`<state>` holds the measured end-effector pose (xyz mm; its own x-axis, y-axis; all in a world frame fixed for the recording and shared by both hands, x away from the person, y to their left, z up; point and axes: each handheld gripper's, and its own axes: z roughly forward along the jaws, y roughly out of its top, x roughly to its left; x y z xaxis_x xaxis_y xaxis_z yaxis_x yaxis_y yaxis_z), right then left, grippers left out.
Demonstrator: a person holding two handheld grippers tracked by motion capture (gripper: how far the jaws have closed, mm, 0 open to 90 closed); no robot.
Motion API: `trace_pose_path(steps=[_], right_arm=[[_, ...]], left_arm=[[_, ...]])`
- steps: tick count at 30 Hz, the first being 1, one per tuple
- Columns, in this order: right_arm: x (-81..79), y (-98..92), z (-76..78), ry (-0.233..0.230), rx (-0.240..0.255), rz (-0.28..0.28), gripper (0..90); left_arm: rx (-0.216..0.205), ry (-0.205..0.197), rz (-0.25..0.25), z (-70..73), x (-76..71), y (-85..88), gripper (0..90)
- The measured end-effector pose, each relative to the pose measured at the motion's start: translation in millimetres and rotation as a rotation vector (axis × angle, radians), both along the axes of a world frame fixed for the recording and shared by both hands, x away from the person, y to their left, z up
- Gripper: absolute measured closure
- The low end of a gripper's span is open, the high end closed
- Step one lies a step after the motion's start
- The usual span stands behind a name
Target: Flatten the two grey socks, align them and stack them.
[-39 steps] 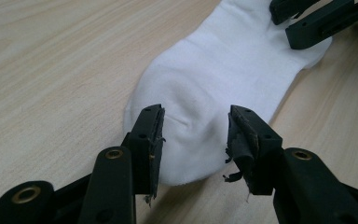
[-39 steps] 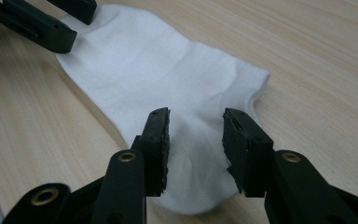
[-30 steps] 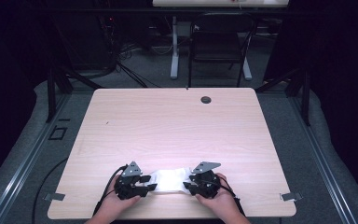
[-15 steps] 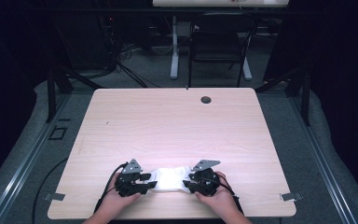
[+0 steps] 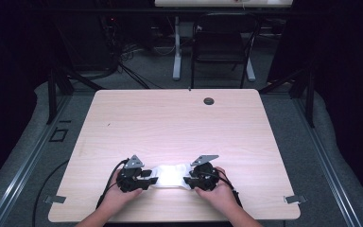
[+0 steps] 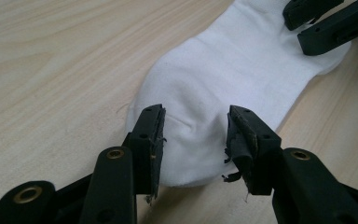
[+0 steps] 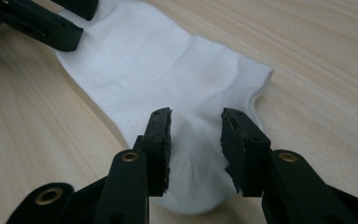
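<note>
A white ankle sock [image 5: 171, 174] lies flat near the front edge of the wooden table [image 5: 179, 123], stretched left to right between my two grippers. My left gripper [image 5: 152, 178] rests at the sock's left end. In the left gripper view its jaws [image 6: 196, 135] stand apart astride the rounded end of the sock [image 6: 233, 65], which puckers slightly between them. My right gripper [image 5: 187, 180] rests at the other end, and its jaws [image 7: 196, 135] are likewise open over the sock [image 7: 158, 60] beside the cuff. Each gripper view shows the other gripper at the far end of the sock.
A small dark grommet hole [image 5: 209, 100] sits near the table's far edge. A black chair [image 5: 220, 47] and a desk leg stand on the floor beyond. Metal brackets [image 5: 55, 199] [image 5: 294, 199] stick out at the front corners. Bare wood stretches behind the sock.
</note>
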<state>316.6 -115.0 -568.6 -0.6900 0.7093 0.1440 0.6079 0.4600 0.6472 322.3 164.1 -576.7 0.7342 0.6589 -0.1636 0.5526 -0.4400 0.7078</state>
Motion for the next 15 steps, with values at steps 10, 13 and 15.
trace_pose_path(steps=[10, 13, 15], right_arm=[[18.0, 1.7, -2.4, 0.014, 0.04, -0.043, 63.9], [20.2, 1.3, -3.4, 0.009, 0.054, -0.05, 63.8], [21.8, 0.2, -3.6, 0.009, 0.057, -0.048, 63.9]], left_arm=[[-0.005, -0.01, 0.038, -0.8, 16.8, 0.7, 56.3], [-0.006, -0.017, 0.043, -1.3, 19.0, 0.0, 56.4], [-0.017, -0.019, 0.051, -2.2, 20.3, -0.2, 56.4]])
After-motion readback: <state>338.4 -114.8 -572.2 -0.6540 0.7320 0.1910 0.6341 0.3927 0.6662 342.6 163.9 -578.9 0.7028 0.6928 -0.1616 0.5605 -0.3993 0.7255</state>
